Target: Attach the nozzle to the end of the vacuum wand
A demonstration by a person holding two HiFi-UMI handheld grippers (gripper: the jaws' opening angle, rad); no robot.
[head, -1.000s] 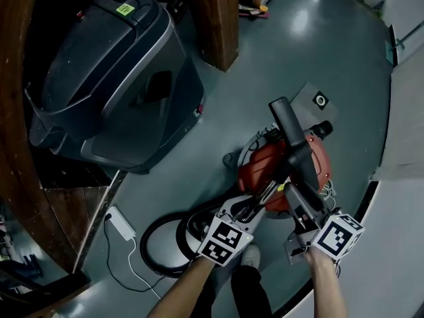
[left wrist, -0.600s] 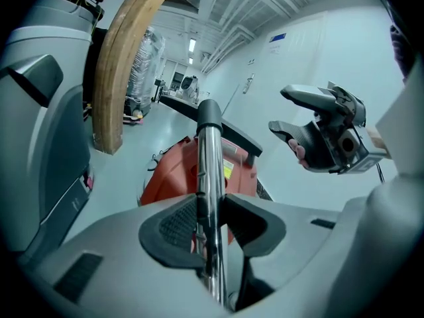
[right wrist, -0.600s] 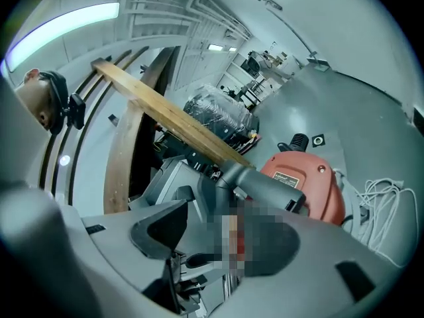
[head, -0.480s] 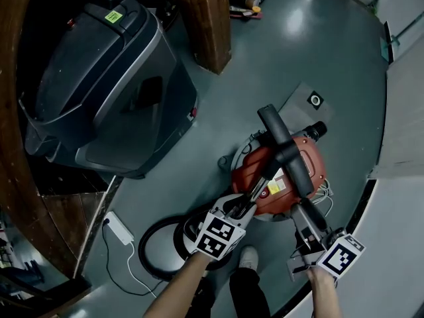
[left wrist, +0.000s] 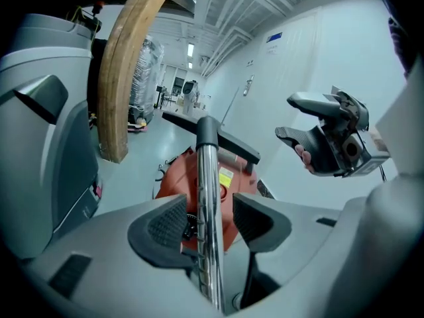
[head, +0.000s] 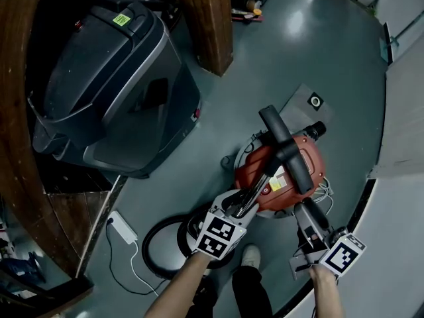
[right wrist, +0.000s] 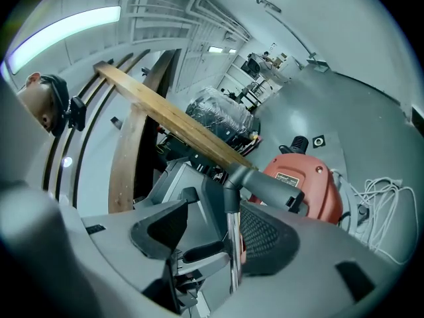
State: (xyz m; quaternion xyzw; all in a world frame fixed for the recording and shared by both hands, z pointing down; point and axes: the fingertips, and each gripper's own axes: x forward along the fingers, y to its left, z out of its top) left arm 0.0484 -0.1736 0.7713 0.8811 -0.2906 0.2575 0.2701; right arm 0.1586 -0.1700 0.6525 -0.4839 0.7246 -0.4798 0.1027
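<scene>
Left gripper (left wrist: 209, 220): its jaws have just been opening and now stand wide, with the chrome wand (left wrist: 209, 191) running straight up between the two pads, a gap on either side, nothing pinching it. The black nozzle (head: 286, 150) sits at the wand's far end, out beyond the jaw tips, above the red vacuum (head: 306, 164) on the grey floor (head: 265, 65). Right gripper (right wrist: 213, 230) hangs back, apart from the nozzle, jaws spread, gripping nothing.

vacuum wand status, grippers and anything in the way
Left hand-held gripper jaws just opened, wand between them, unclamped. Right hand-held gripper open, empty. Nozzle on wand end. Red vacuum body beneath.
</scene>
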